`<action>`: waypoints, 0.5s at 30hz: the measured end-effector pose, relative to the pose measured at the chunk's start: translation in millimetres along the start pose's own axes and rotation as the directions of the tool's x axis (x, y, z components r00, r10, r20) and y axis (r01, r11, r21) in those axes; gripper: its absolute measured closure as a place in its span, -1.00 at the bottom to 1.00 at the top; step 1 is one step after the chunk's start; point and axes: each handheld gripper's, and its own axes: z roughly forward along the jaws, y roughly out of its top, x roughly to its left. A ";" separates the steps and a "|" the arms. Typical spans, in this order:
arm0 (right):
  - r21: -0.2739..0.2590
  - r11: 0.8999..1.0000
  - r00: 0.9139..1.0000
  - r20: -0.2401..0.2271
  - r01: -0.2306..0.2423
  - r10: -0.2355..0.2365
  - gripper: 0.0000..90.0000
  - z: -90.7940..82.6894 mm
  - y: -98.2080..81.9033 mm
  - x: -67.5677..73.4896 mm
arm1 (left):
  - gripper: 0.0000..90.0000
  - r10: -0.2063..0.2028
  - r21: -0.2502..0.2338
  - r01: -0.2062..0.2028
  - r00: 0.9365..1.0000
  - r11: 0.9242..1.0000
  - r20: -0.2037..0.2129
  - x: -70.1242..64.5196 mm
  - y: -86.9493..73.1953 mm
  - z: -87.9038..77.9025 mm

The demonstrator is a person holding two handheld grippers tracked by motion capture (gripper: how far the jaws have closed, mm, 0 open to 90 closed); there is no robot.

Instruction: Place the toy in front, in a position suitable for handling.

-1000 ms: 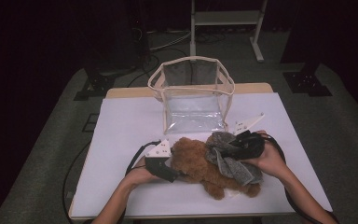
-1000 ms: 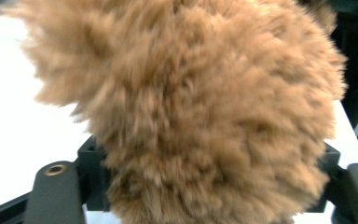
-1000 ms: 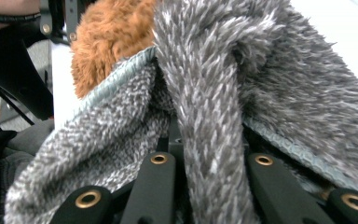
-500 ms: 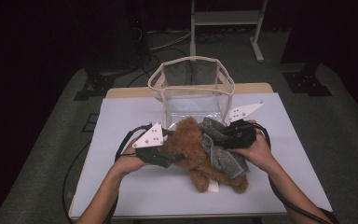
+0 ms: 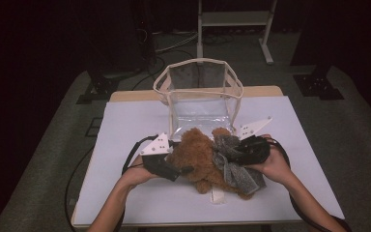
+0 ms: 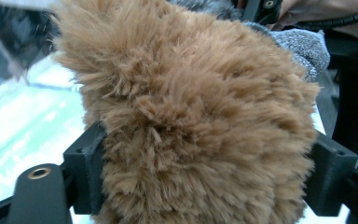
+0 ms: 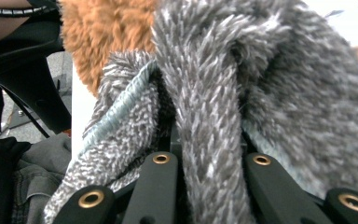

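Nearest to us in the high view, two forearms come in from the bottom edge and reach onto a white table [image 5: 125, 193]. Our left hand [image 5: 134, 175] carries the left gripper [image 5: 186, 170], whose jaws sit on either side of a brown teddy bear [image 5: 200, 154]. In the left gripper view the bear [image 6: 191, 116] bulges between the two black jaws, fur pressed against both, so this gripper is grasping the bear; its jaws have just been opening a little wider, with the bear between them. Our right hand [image 5: 270, 164] carries the right gripper [image 5: 232, 152], clenched on a grey fuzzy cloth [image 5: 236, 166] that is draped over the bear's right side. In the right gripper view a fold of the cloth [image 7: 209, 140] is pinched tightly between the jaws, with the brown fur showing behind it. The bear lies near the middle of the table, between the two grippers. A small white tag [image 5: 217, 195] pokes out below the bear. Just beyond the bear stands a clear plastic bag [image 5: 200, 96] with a cream trim, upright and open at the top. Farther off, past the table, the floor is dark and holds a white metal stand [image 5: 234, 24].
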 end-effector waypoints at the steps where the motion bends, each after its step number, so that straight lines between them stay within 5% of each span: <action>1: 0.003 1.000 1.000 0.001 -0.002 0.002 0.78 1.2 0.1 -0.4 | -0.64 -0.020 0.008 0.020 1.000 1.000 -0.002 1.2 -4.1 -1.2; 11: 0.059 0.998 1.000 0.015 0.014 -0.015 0.79 18.3 4.2 -0.9 | -0.79 -0.079 0.031 0.079 0.997 0.996 -0.017 2.6 -42.1 -14.9; 15: 0.054 0.999 1.000 0.017 0.009 -0.010 0.79 16.4 2.4 -1.1 | -0.81 -0.112 0.081 0.113 0.994 0.990 -0.017 4.5 -56.8 -14.6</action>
